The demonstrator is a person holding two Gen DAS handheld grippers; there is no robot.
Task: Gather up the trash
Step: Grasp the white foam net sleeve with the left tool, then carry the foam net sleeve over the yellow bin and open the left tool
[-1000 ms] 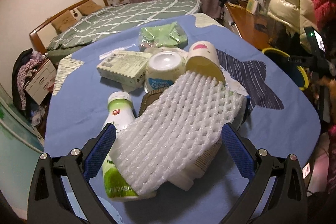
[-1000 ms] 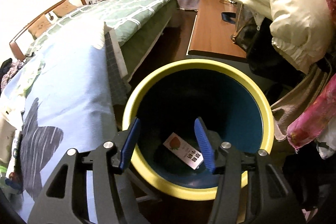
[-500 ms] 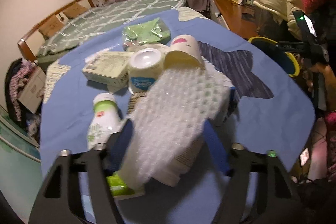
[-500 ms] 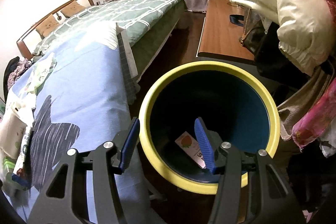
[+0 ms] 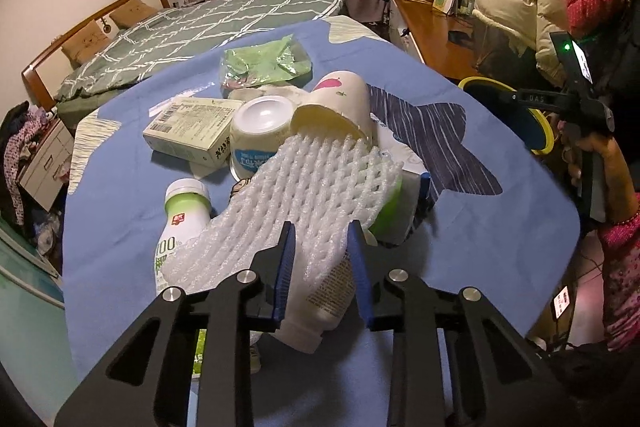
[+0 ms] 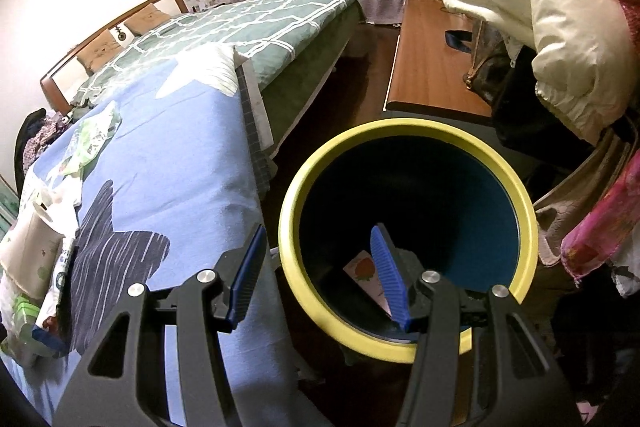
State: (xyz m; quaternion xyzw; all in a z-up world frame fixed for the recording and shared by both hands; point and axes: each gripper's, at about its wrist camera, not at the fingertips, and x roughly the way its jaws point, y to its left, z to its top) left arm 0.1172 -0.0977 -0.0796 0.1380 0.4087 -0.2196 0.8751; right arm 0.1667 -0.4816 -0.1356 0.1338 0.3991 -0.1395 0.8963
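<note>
Jaws of left gripper [image 5: 322, 263] pinching foam net [image 5: 320, 183], long axis running far-right; right gripper [image 6: 320, 275] spread, empty, over bin [image 6: 408, 131], far right of pile.

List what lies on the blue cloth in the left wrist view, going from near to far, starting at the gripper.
left gripper → white foam net pinched between its fingers → upturned white cup → flat carton → green plastic bag
</note>
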